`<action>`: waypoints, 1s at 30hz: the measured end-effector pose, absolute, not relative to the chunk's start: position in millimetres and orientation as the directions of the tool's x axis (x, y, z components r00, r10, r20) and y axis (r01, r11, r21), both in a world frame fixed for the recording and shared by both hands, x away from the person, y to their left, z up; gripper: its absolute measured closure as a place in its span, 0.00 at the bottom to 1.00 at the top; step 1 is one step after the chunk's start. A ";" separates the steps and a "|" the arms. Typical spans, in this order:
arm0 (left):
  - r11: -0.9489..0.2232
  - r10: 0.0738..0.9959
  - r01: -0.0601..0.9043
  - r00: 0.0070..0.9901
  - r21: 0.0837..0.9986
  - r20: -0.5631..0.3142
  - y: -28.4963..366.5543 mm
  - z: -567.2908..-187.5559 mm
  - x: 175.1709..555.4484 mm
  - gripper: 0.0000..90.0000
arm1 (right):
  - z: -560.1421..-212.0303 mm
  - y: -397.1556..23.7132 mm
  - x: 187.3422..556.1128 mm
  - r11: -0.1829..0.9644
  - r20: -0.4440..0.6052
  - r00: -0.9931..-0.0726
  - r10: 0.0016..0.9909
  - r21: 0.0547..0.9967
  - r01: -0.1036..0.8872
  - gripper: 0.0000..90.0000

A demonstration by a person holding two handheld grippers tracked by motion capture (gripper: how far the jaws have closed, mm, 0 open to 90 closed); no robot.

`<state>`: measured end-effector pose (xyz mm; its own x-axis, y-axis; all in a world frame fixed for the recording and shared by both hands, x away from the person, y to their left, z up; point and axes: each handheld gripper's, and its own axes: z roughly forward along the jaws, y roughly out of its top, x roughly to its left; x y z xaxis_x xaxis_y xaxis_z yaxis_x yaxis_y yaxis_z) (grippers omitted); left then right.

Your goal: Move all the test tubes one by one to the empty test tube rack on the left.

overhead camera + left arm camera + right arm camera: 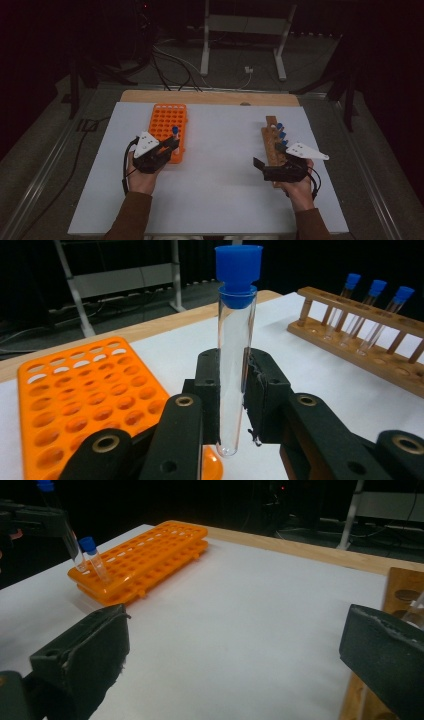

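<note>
L gripper (172,145) sits left of centre in the high view, held from below by the left hand (141,176); brown sleeve comes in at the bottom edge, fingers aimed to the upper right. In the left gripper view its fingers (210,390) are clamped tight, pads nearly together. R gripper (259,167) sits right of centre, right hand (300,187) below it, fingers aimed toward the frame's left. In the right gripper view its fingers (85,655) stand wide apart, w/ nothing between them.
</note>
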<state>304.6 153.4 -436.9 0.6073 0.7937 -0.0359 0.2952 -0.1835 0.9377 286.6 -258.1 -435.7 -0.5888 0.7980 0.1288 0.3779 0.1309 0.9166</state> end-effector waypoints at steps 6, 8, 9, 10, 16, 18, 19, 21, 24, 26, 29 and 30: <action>-0.183 0.809 0.301 0.587 0.936 -0.031 160.6 -438.5 305.1 0.87 | -435.3 -264.1 283.9 0.131 0.124 -0.583 0.803 0.917 0.376 0.00; -0.179 0.816 0.303 0.577 0.936 -0.032 163.2 -439.3 305.7 0.87 | -435.7 -266.4 283.1 0.129 0.124 -0.580 0.805 0.917 0.377 0.00; -0.178 0.819 0.304 0.573 0.936 -0.030 164.2 -439.9 306.1 0.87 | -435.7 -266.4 283.1 0.129 0.124 -0.580 0.805 0.917 0.377 0.00; -0.179 0.822 0.305 0.569 0.935 -0.028 164.9 -440.5 306.4 0.87 | -436.0 -268.6 282.3 0.127 0.125 -0.576 0.808 0.917 0.378 0.00; -0.192 0.844 0.313 0.536 0.930 -0.006 167.7 -446.1 310.6 0.87 | -436.7 -272.9 280.5 0.125 0.123 -0.567 0.814 0.917 0.378 0.00; -0.192 0.851 0.320 0.525 0.928 -0.005 168.2 -448.9 313.4 0.87 | -436.9 -273.5 280.2 0.123 0.124 -0.567 0.814 0.918 0.377 0.00; -0.189 0.855 0.326 0.519 0.926 -0.009 168.2 -450.5 314.8 0.87 | -436.9 -273.5 280.2 0.123 0.124 -0.567 0.814 0.918 0.377 0.00; -0.190 0.859 0.335 0.512 0.923 -0.009 168.4 -454.2 317.8 0.87 | -437.2 -273.7 279.6 0.124 0.122 -0.570 0.813 0.919 0.375 0.00; -0.194 0.864 0.351 0.504 0.916 -0.010 167.7 -460.4 321.2 0.87 | -437.3 -274.3 279.6 0.122 0.124 -0.570 0.813 0.920 0.374 0.00; -0.196 0.865 0.361 0.502 0.912 -0.012 167.0 -464.6 322.7 0.87 | -437.3 -274.3 279.5 0.122 0.124 -0.570 0.812 0.919 0.374 0.00; -0.197 0.865 0.371 0.501 0.907 -0.018 165.5 -470.4 324.1 0.87 | -437.5 -274.4 279.2 0.121 0.125 -0.572 0.811 0.920 0.373 0.00; -0.198 0.865 0.373 0.501 0.906 -0.017 165.3 -472.1 324.5 0.87 | -437.7 -274.4 279.2 0.122 0.125 -0.573 0.810 0.920 0.372 0.00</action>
<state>324.5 165.3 -472.1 0.5012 0.8652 -0.0172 0.3733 -0.1982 0.9063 279.2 -274.4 -437.7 -0.5735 0.8096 0.1249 0.3723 0.1218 0.9201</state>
